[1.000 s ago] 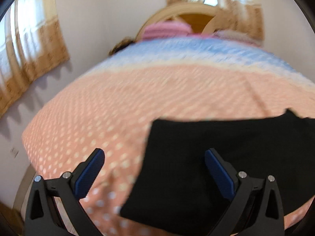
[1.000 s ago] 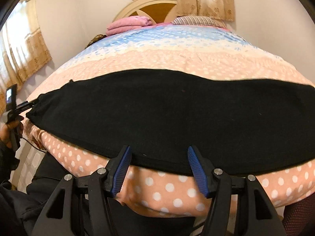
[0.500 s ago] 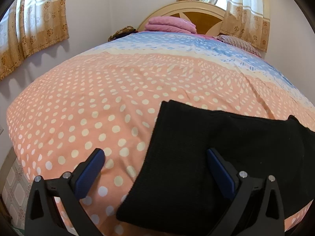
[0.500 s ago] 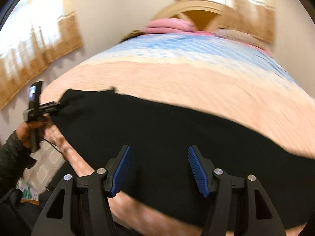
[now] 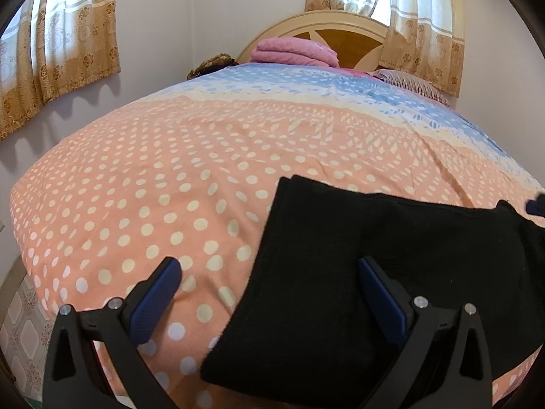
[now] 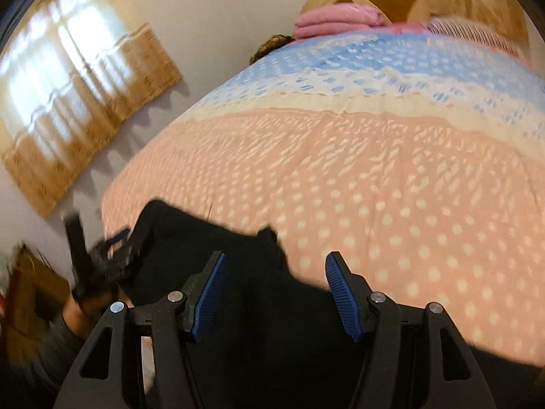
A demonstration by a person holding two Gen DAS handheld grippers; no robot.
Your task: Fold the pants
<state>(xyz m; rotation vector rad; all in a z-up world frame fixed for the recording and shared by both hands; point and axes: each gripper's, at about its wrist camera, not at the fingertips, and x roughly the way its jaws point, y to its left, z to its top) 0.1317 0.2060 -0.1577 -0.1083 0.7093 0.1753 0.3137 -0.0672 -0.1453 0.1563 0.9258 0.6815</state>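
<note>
The black pants (image 5: 391, 272) lie flat on the polka-dot bedspread near the bed's front edge. In the left wrist view my left gripper (image 5: 269, 293) is open over the pants' left end, its right finger above the cloth and its left finger over bare bedspread. In the right wrist view the pants (image 6: 238, 272) fill the lower part, blurred. My right gripper (image 6: 276, 289) is open just above them and holds nothing. The left gripper (image 6: 98, 259) shows at the pants' far left end.
The bedspread (image 5: 204, 177) is peach with white dots, blue near the headboard (image 5: 344, 37). Folded pink bedding (image 5: 296, 49) lies at the head. Curtains (image 5: 58, 44) hang at the left and back. Tiled floor (image 5: 17, 313) lies at the lower left.
My right gripper has swung left along the pants, so its view now shows their left end and the left gripper. The left gripper has barely moved and stays open.
</note>
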